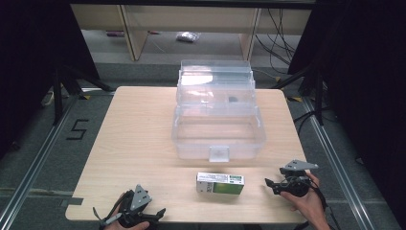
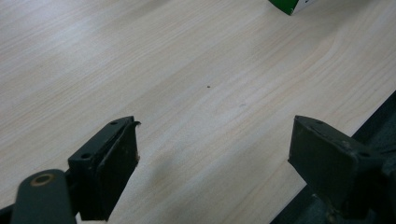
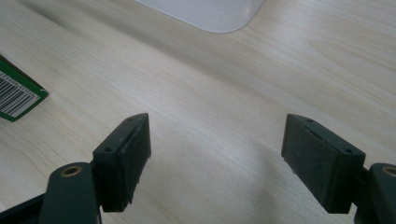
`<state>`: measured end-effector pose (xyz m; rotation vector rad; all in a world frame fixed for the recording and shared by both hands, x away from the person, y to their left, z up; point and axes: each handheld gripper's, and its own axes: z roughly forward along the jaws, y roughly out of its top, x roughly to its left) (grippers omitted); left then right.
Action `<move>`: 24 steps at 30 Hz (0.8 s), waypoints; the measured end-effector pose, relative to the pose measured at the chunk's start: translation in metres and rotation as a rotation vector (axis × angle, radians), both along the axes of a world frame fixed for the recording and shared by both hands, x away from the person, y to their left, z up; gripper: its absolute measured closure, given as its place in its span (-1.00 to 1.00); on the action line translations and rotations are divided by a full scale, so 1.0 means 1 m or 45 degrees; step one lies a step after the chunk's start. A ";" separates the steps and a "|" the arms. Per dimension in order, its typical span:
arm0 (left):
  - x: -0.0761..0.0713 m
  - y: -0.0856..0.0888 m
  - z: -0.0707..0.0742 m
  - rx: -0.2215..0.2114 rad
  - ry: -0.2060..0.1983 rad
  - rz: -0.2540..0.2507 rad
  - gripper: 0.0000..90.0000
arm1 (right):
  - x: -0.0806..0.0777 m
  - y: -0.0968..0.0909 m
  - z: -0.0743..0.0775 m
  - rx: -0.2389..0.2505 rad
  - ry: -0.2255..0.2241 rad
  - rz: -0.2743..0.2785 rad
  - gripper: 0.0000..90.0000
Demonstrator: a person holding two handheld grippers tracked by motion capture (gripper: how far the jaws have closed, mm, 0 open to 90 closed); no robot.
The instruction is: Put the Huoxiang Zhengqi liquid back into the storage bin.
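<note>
Right now my right gripper [image 1: 271,183] has its jaws wide apart with nothing in them, just right of the green and white box [image 1: 219,183]. My left gripper [image 1: 158,213] is open too, at the counter's [image 1: 139,139] near edge. The box lies near the clear open bin [image 1: 218,125], probably so I can drop it in.

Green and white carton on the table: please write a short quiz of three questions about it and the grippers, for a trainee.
1. True or false: the green and white carton lies inside the clear plastic box.
2. Which gripper is nearer to the carton? A) left gripper B) right gripper
3. Fill in: the jaws of both grippers are ____.

Key:
1. False; it lies on the table, in front of the box.
2. B.
3. Open, with nothing between them.
</note>
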<state>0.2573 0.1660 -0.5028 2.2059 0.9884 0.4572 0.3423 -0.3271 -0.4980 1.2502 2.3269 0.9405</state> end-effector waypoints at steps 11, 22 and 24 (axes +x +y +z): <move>0.000 -0.001 -0.001 -0.017 0.003 0.005 -0.66 | 0.001 0.006 0.016 -0.013 0.009 0.036 -0.45; 0.001 0.002 -0.001 0.001 0.016 0.001 -0.66 | 0.005 0.023 0.059 -0.052 -0.005 0.162 -0.44; 0.001 0.002 -0.002 -0.001 0.017 0.007 -0.67 | 0.006 0.025 0.065 -0.060 -0.005 0.197 -0.45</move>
